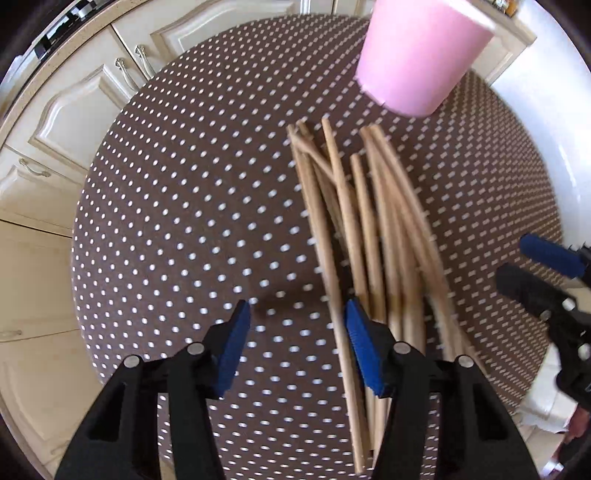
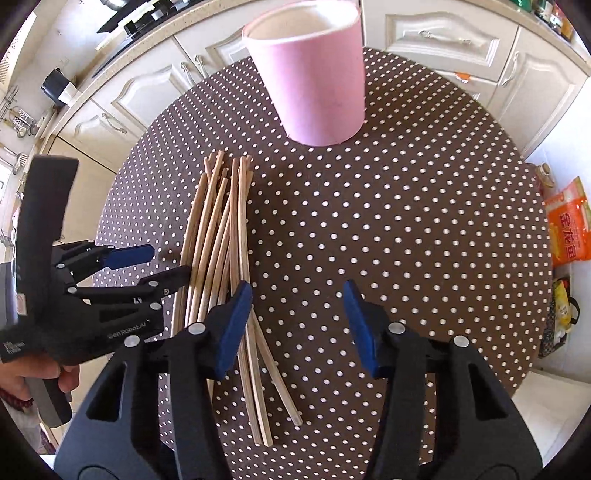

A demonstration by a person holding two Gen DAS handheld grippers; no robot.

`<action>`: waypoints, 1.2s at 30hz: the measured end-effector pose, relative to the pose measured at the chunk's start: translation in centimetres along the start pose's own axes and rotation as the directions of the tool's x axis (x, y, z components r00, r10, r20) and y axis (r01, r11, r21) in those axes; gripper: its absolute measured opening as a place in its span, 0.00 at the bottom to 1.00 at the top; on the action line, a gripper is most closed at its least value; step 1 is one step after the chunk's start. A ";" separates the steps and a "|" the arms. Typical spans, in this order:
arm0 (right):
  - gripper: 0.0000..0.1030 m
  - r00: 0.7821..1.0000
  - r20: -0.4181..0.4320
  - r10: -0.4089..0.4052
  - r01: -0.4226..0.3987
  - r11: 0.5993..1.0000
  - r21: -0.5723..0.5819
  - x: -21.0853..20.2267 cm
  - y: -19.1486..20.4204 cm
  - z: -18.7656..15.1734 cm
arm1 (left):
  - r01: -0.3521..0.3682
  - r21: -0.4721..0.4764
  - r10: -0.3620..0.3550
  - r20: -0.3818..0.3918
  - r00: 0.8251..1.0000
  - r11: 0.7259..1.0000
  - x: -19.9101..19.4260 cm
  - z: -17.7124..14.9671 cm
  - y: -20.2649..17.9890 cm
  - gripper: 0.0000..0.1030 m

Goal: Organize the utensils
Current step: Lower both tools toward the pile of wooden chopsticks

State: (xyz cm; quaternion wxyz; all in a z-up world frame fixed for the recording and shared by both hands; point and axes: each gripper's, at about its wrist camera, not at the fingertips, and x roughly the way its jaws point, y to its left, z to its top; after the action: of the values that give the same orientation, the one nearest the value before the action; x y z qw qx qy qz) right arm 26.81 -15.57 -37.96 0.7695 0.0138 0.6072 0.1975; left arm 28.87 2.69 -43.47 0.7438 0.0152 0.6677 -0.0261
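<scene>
The left gripper point(image 1: 295, 343) hangs with its blue pads spread wide and nothing between them, low over the near ends of the chopsticks point(image 1: 354, 229); in its own view the right-hand pad sits at about 6 o'clock of the bundle, overlapping the leftmost sticks, though whether it touches them I cannot tell. The right gripper point(image 2: 297, 328) is likewise splayed open and empty, its left pad over the near part of the same pile.

The chopsticks lie loose on the dotted table point(image 2: 406, 221), roughly parallel but crossing here and there, fanned wider at the near ends. They look like thin bare wood: light, stiff, smooth enough to roll or skate sideways when nudged, and not fragile. A pinch across the middle of one stick, or of two lying flush, seems the safest hold; taken near a tip, a stick would likely swing or pivot in the pads.

At 12 o'clock of the pile stands the pink cup point(image 2: 314, 81), upright with its mouth open, close to the far tips but apart from them. It is presumably where the sticks belong.

Cream cabinets point(image 2: 454, 33) ring the table, and orange packets point(image 2: 567, 225) sit at 3 o'clock in the right wrist view.
</scene>
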 end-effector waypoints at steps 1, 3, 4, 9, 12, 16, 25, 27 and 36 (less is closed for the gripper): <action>0.48 1.000 -0.004 0.004 -0.004 1.000 -0.001 0.4 0.2 0.2 | 0.008 0.000 -0.008 0.005 1.000 1.000 0.0 -0.1 0.2 0.52; 0.41 1.000 -0.022 0.014 -0.014 1.000 -0.006 1.1 0.4 0.4 | 0.008 0.006 -0.008 0.003 1.000 1.000 0.3 -0.5 0.6 0.52; 0.39 0.999 -0.030 0.016 -0.016 1.000 -0.008 1.3 0.6 0.6 | 0.015 0.008 -0.015 0.006 1.000 1.000 0.4 -0.7 0.8 0.52; 0.35 0.998 -0.060 0.036 -0.038 0.999 -0.023 2.8 1.4 1.3 | 0.072 -0.009 -0.072 0.005 0.997 0.997 0.0 -1.6 3.4 0.44; 0.34 0.997 -0.074 0.027 -0.030 0.999 -0.035 3.5 1.7 1.7 | 0.077 -0.028 -0.076 0.010 0.997 0.997 -1.1 -1.3 4.4 0.44; 0.33 0.995 -0.093 0.038 -0.042 0.998 -0.043 4.3 2.4 2.3 | 0.088 -0.047 -0.087 0.020 0.996 0.995 -1.1 -1.6 5.8 0.44; 0.21 0.993 -0.120 0.023 -0.028 0.999 -0.046 6.0 4.2 3.7 | 0.083 -0.045 -0.083 0.012 0.997 0.996 0.1 -1.9 6.7 0.44; 0.20 0.991 -0.131 0.019 -0.025 0.999 -0.041 6.1 3.9 4.1 | 0.079 -0.047 -0.079 0.006 0.997 0.996 0.3 -1.6 6.5 0.44; 0.18 0.983 -0.184 -0.009 0.001 0.999 -0.042 6.9 2.3 6.6 | 0.007 -0.015 -0.007 -0.049 0.999 1.000 1.3 1.9 2.8 0.39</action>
State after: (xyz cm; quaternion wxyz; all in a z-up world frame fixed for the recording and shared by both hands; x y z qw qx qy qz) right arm 33.59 -9.82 -42.04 0.7106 -0.0221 0.6717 0.2084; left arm 31.09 5.39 -44.64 0.7272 0.0078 0.6860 -0.0233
